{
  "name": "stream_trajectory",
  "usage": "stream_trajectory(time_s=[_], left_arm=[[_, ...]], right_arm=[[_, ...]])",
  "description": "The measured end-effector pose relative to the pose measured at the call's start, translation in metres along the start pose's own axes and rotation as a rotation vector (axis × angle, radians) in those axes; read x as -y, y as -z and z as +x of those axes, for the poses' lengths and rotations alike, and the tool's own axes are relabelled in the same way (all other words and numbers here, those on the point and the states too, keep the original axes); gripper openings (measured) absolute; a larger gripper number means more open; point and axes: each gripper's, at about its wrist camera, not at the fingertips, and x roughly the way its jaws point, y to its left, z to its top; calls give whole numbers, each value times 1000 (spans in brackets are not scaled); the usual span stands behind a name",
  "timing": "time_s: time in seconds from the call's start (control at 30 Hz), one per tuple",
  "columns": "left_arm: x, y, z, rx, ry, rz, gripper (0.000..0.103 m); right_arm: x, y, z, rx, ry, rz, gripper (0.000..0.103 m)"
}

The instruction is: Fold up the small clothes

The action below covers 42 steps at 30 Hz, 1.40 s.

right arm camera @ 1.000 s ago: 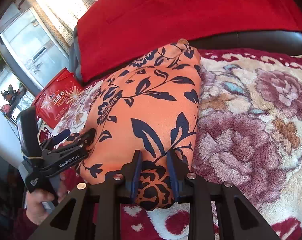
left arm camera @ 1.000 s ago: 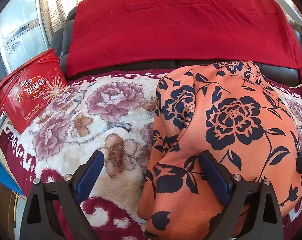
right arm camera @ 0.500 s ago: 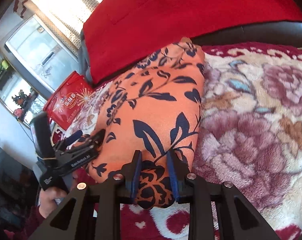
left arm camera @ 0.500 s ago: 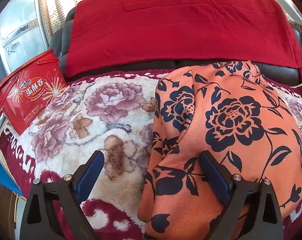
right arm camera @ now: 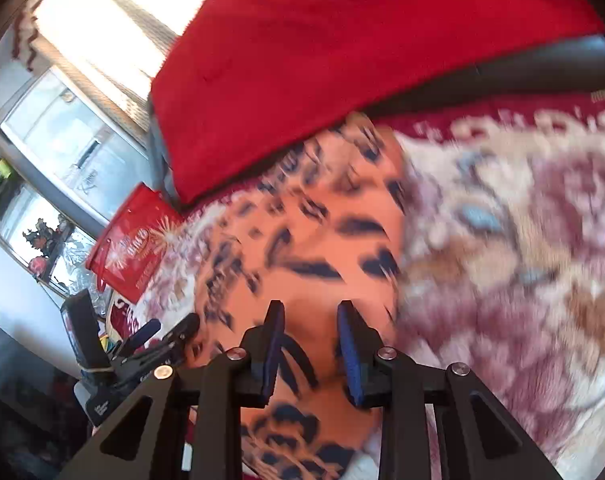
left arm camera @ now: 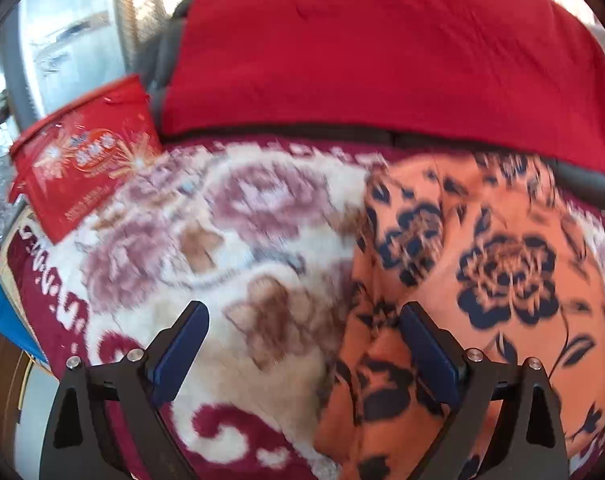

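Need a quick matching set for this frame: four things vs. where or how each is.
1 orange floral garment
2 red tub
3 left gripper
4 red cloth

a draped over the sofa back
b jaws wide open
c lying on the floral blanket
d at the blanket's far left corner

Pairs: 1-c, 2-d, 3-b, 4-a

Daylight glares through the far-left curtained window (right arm camera: 114, 36), blown out white. Motion blur smears the floral blanket (left arm camera: 230, 248) and orange garment (right arm camera: 302, 248). Fisheye edges curve into dark vignette.
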Motion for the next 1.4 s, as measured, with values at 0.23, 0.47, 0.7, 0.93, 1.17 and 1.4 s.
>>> stream_trajectory(time_s=[0.23, 0.47, 0.7, 0.93, 1.17, 1.4], left_arm=[[-5, 3, 19, -86, 5, -35, 97], [-8, 8, 37, -161, 6, -45, 97], [-19, 0, -1, -23, 134, -124, 97], [12, 12, 30, -198, 262, -50, 97], [7, 2, 7, -67, 256, -118, 98], [25, 28, 19, -117, 346, -85, 98]], right_arm=[[-53, -50, 70, -121, -39, -31, 31], [-72, -66, 146, -250, 105, -41, 32], [-62, -45, 61, -110, 77, -99, 32], [-16, 0, 0, -131, 21, -36, 69], [-11, 13, -21, -16, -38, 0, 70], [24, 24, -68, 147, -41, 179, 70]])
